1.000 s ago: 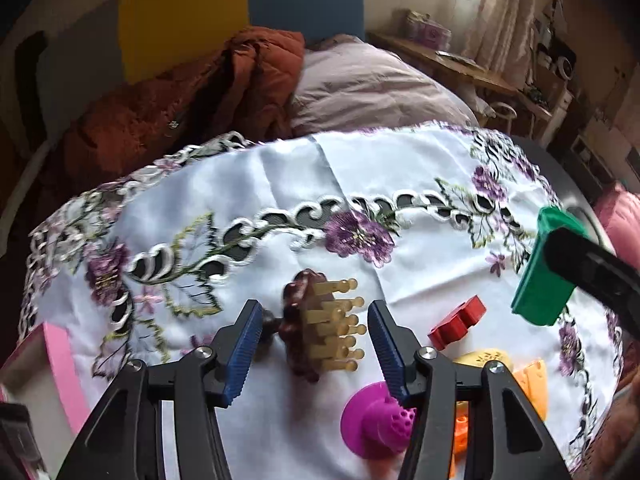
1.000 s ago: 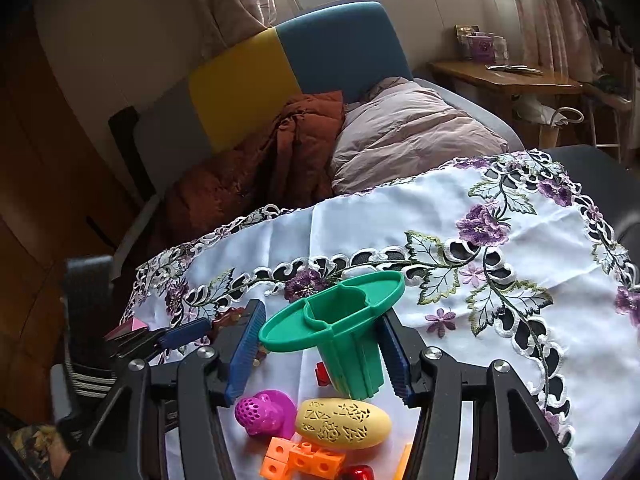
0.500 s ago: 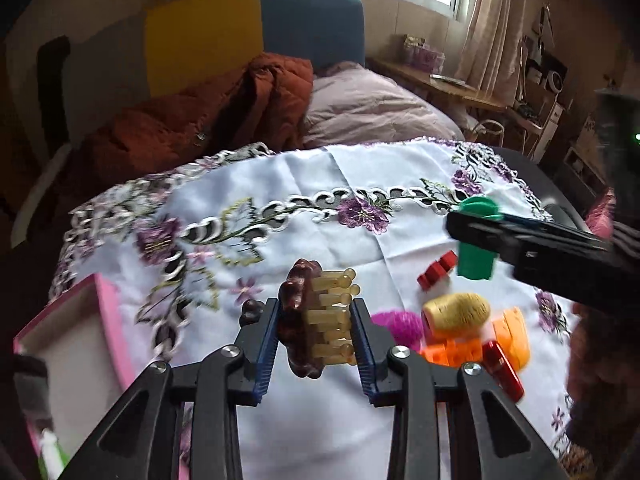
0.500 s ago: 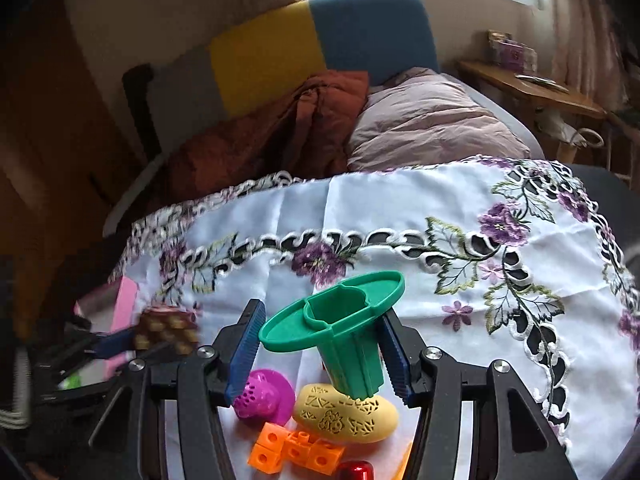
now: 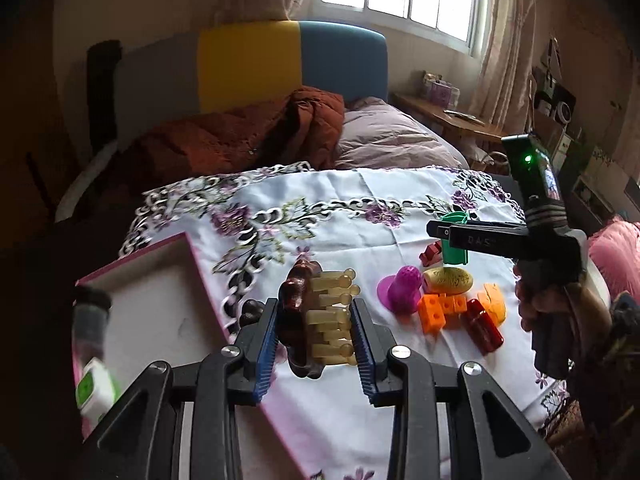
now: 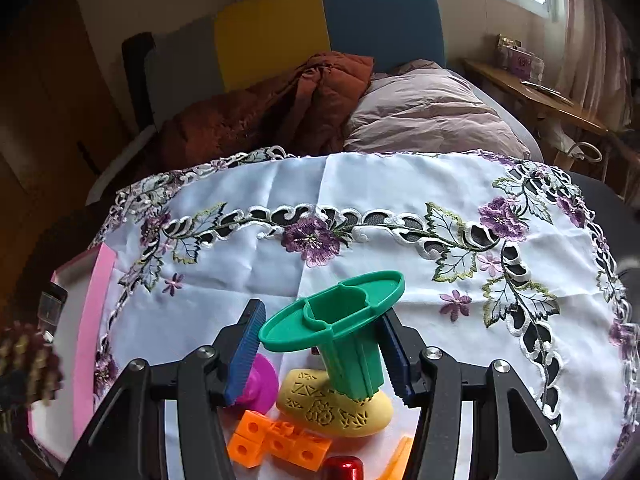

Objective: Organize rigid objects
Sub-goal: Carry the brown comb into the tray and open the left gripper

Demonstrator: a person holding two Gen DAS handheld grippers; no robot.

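Observation:
My left gripper (image 5: 315,330) is shut on a brown and tan peg block (image 5: 316,318) and holds it above the table, just right of a pink-rimmed box (image 5: 192,256). My right gripper (image 6: 320,354) is shut on a green funnel-shaped piece (image 6: 340,320), lifted over the toy pile. The left wrist view shows that green piece (image 5: 454,250) in the right gripper's fingers. On the cloth lie a magenta cone (image 5: 402,294), a yellow patterned oval (image 6: 336,410), orange cubes (image 6: 276,444), a red cylinder (image 5: 482,326) and a small red block (image 5: 431,252).
The table wears a white embroidered cloth (image 6: 360,196). The pink box (image 6: 90,320) at the left edge holds a dark-capped tube (image 5: 90,320) and a green and white item (image 5: 94,390). A sofa with a rust jacket (image 6: 280,112) and a pillow stands behind.
My left gripper has closed on the peg block, lifted it and carried it left toward the pink box. My right gripper has kept the green piece and drawn back a little.

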